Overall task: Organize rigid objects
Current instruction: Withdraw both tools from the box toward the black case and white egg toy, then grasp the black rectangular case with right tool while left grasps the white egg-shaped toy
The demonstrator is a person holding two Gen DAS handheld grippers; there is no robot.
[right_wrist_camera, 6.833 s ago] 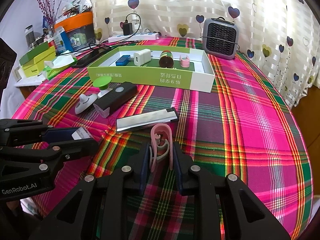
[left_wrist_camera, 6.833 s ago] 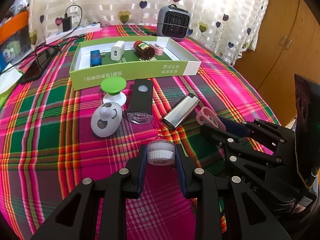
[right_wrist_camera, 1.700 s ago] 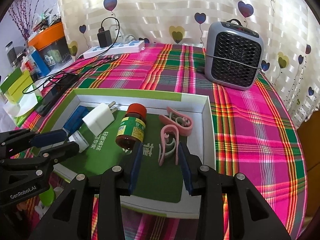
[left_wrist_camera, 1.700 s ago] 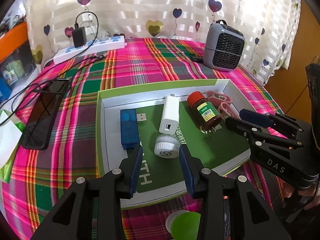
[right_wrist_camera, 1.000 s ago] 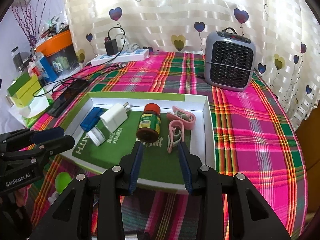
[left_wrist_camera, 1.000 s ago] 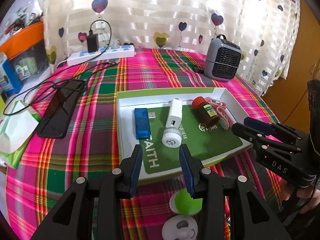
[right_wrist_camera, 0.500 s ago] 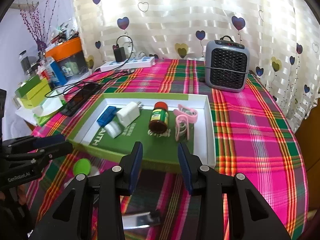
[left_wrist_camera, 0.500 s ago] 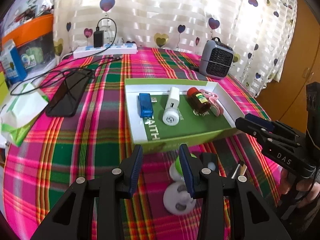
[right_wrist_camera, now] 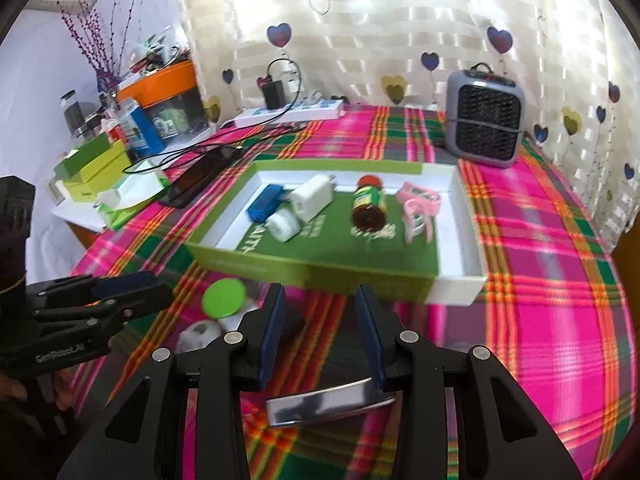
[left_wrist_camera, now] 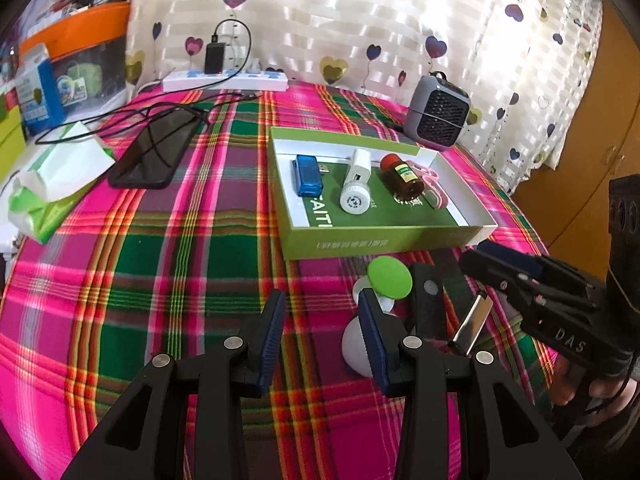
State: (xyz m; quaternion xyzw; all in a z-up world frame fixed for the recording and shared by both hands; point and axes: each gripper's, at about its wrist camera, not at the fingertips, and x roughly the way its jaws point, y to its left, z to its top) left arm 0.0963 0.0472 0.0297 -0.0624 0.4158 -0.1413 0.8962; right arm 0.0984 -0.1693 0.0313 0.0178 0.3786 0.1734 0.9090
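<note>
The green-and-white box (left_wrist_camera: 384, 240) (right_wrist_camera: 456, 292) holds a blue USB stick (left_wrist_camera: 308, 170), a white charger (left_wrist_camera: 358, 166), a white round cap (left_wrist_camera: 354, 202), a brown bottle (left_wrist_camera: 402, 178) and pink clips (right_wrist_camera: 418, 204). In front of it lie a green-topped knob (left_wrist_camera: 390, 279), a white round toy (left_wrist_camera: 354, 346), a black device (left_wrist_camera: 428, 304) and a silver lighter (left_wrist_camera: 474, 320) (right_wrist_camera: 332, 402). My left gripper (left_wrist_camera: 320, 332) is open and empty above the cloth, left of the toy. My right gripper (right_wrist_camera: 320, 328) is open and empty above the lighter.
A grey heater (left_wrist_camera: 438, 120) stands behind the box. A black phone (left_wrist_camera: 154, 152) with cables, a tissue pack (left_wrist_camera: 48, 184) and a power strip (left_wrist_camera: 224, 80) lie to the left. Boxes and an orange-lidded bin (right_wrist_camera: 160, 84) crowd the far left.
Both grippers released their items in the box: the white cap and the pink clip. They then pulled back toward the loose items in front of it, staying open.
</note>
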